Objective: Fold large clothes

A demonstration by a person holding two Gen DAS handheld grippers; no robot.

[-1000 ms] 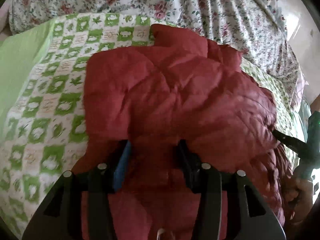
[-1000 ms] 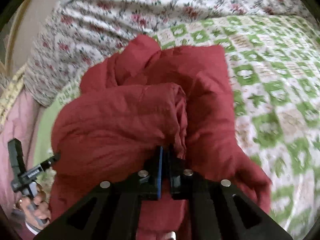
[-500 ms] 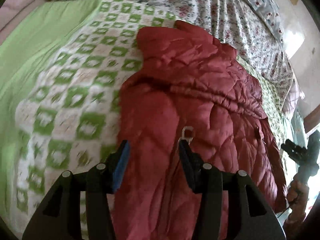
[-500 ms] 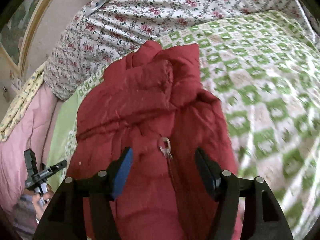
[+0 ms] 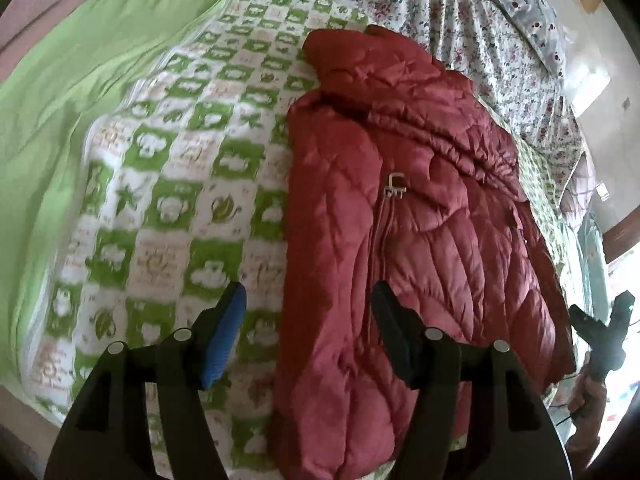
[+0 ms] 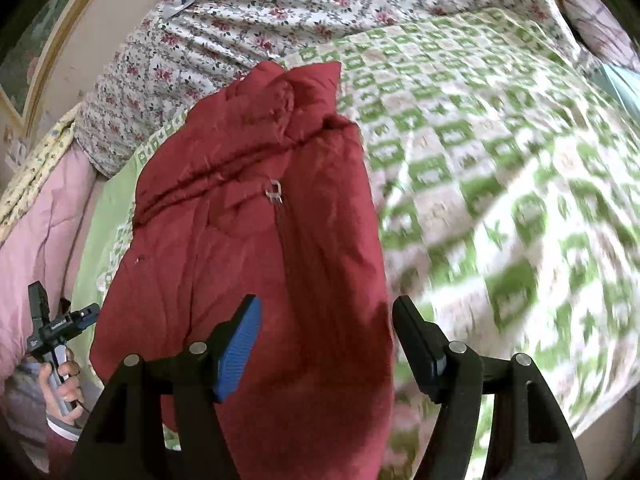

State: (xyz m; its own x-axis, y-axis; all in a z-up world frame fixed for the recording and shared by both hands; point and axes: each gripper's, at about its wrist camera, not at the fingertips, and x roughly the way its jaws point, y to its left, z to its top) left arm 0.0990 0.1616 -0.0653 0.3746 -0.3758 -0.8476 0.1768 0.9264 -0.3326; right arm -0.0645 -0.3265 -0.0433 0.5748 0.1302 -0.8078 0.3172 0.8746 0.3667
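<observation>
A dark red quilted jacket [image 5: 400,216] lies folded lengthwise on the green-and-white checked blanket [image 5: 180,184], its zipper pull [image 5: 395,189] facing up. It also shows in the right wrist view [image 6: 260,240]. My left gripper [image 5: 308,320] is open and empty, held above the jacket's near left edge. My right gripper [image 6: 326,328] is open and empty above the jacket's near end. Each gripper also appears small at the other view's edge: the right gripper in the left wrist view [image 5: 600,328], the left gripper in the right wrist view [image 6: 60,324].
A floral sheet [image 5: 460,12] covers the bed's far side. A plain green cover [image 5: 60,92] lies at the left. A pink quilt [image 6: 36,216] lies at the left in the right wrist view. The wall [image 6: 80,28] stands behind.
Both grippers have let go of the jacket and pulled back and up. The right one was shut on a fold a second ago and now is open. The jacket lies flat.
</observation>
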